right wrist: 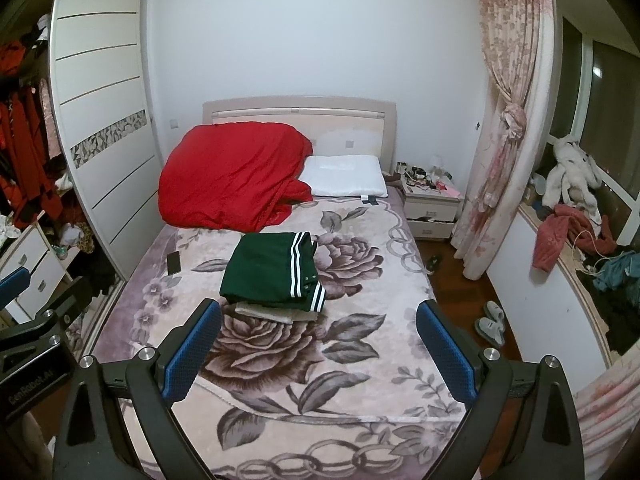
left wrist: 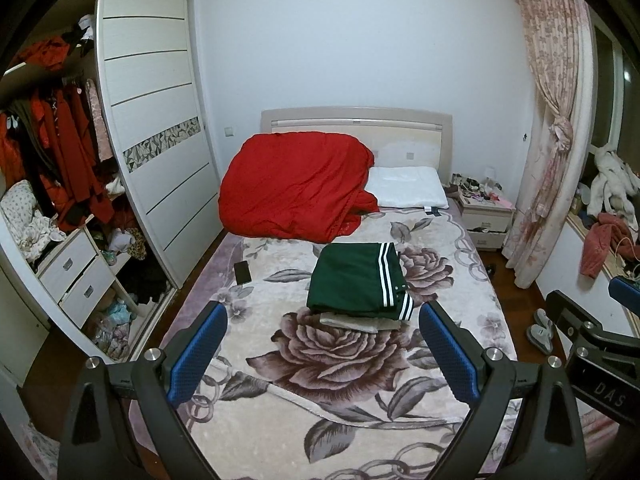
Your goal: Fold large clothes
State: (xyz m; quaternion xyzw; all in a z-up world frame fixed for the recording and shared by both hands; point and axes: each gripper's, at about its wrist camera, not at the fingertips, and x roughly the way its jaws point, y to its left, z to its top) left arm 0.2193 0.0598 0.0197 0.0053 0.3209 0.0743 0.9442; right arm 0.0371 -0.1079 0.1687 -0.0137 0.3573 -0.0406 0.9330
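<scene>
Jaws of both grippers, left gripper [left wrist: 322, 354] and right gripper [right wrist: 318, 350], gape empty above the bed [left wrist: 352, 392]; green garment [left wrist: 358, 280] lies folded on a beige garment [left wrist: 352, 322], so fetching another seems next.

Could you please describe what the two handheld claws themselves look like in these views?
Both match: the left claw and right claw have black angular frames, silver round bolts and blue textured finger pads. White lettering marks each body where it shows in the other's view. No cables or sleeves are visible.

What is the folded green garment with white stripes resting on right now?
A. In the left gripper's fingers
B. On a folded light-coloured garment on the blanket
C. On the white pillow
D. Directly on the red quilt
B: the green garment sits atop a folded light-coloured garment on the floral blanket, clear of both open grippers.
</scene>
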